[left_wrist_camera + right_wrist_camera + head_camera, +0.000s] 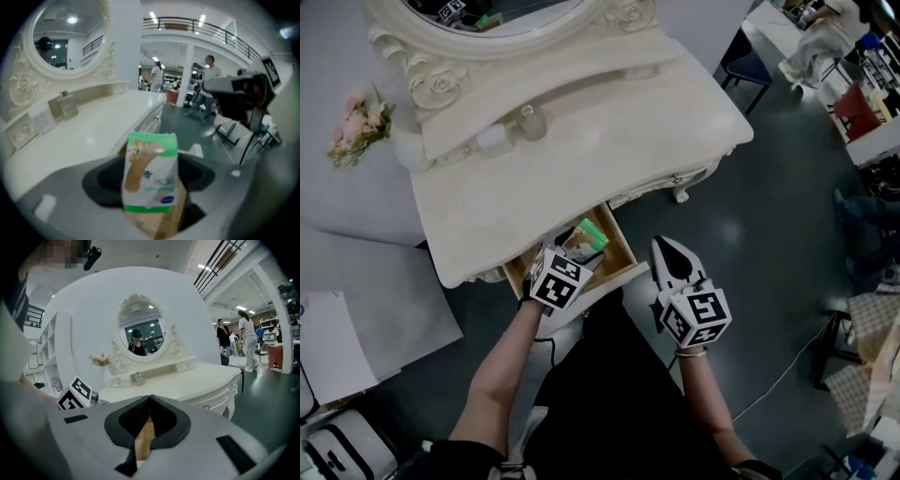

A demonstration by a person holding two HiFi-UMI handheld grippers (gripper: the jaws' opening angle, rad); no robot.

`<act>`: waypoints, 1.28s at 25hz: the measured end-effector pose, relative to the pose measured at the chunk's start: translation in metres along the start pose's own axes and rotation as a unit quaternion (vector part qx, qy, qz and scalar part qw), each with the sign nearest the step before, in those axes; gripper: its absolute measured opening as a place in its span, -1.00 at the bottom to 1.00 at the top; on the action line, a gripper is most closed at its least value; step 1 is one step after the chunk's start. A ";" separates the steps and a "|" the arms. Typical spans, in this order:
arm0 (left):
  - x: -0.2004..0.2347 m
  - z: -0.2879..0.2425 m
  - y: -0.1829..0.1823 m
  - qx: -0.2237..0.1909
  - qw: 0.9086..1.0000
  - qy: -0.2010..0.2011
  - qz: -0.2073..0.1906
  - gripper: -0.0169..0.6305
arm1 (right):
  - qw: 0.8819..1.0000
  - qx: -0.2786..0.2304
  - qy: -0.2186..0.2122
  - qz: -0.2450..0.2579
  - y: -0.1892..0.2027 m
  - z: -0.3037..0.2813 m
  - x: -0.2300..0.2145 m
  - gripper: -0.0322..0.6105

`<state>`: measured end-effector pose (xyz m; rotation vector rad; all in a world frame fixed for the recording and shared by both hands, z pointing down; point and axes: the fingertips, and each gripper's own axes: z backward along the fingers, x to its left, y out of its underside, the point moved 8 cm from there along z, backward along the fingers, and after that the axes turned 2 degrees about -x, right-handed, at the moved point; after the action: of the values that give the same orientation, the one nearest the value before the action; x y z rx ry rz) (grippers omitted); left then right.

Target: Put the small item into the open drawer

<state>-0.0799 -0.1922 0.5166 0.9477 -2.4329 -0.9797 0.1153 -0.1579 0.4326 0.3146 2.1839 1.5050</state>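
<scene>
Pinching a green-and-white packet (150,176) between its jaws, the left gripper (574,251) holds it over the open drawer (627,249), which juts from the front edge of the table (534,187). The head view shows packet and drawer together, but the print is too small to read. The left gripper view shows a plaster drawn on the packet's face, yet almost nothing of the drawer. The right gripper (665,249) hangs just right of the drawer, off the table's front edge. Its own view shows its jaws pressed together with nothing between them. Beyond them are the whole mirror (140,331) and the flowers (101,360), while the head view catches only the mirror's lower rim.
</scene>
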 end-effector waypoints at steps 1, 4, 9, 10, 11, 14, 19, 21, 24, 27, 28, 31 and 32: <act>0.000 -0.005 0.002 0.007 1.000 0.005 -0.002 0.14 | 1.000 0.002 0.001 -0.001 0.000 -0.001 -0.002 -0.88; 0.001 -0.021 0.008 0.029 0.999 0.017 -0.008 0.14 | 1.000 0.006 0.005 -0.004 0.001 -0.005 -0.008 -0.89; 0.001 -0.043 0.017 0.062 0.998 0.032 -0.011 0.14 | 1.000 0.013 0.010 -0.006 0.003 -0.008 -0.015 -0.88; 0.001 -0.047 0.019 0.068 0.997 0.034 -0.012 0.14 | 1.000 0.015 0.011 -0.007 0.004 -0.008 -0.017 -0.88; 0.001 -0.052 0.020 0.074 0.996 0.036 -0.014 0.14 | 1.000 0.016 0.013 -0.008 0.005 -0.008 -0.019 -0.88; 0.004 -0.065 0.026 0.092 0.995 0.041 -0.019 0.14 | 1.000 0.021 0.015 -0.010 0.006 -0.009 -0.022 -0.89; 0.006 -0.082 0.036 0.124 0.991 0.050 -0.030 0.14 | 0.999 0.025 0.016 -0.018 0.010 -0.012 -0.024 -0.89; 0.006 -0.088 0.040 0.134 0.989 0.051 -0.037 0.14 | 0.999 0.027 0.014 -0.020 0.012 -0.014 -0.024 -0.88; 0.006 -0.095 0.043 0.146 0.987 0.054 -0.046 0.14 | 0.999 0.029 0.012 -0.023 0.013 -0.016 -0.025 -0.89; 0.006 -0.102 0.045 0.155 0.985 0.059 -0.053 0.14 | 0.999 0.033 0.009 -0.024 0.015 -0.019 -0.026 -0.88; 0.005 -0.104 0.046 0.158 0.984 0.060 -0.055 0.14 | 0.999 0.034 0.007 -0.024 0.016 -0.019 -0.027 -0.88; 0.003 -0.110 0.049 0.167 0.982 0.063 -0.061 0.14 | 0.999 0.038 0.006 -0.026 0.018 -0.019 -0.029 -0.88; 0.003 -0.112 0.050 0.170 0.981 0.063 -0.062 0.14 | 0.999 0.038 0.005 -0.027 0.018 -0.019 -0.029 -0.88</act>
<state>-0.0451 -0.2208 0.6305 1.2475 -2.5015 -0.5254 0.1298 -0.1796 0.4619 0.2718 2.2448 1.3999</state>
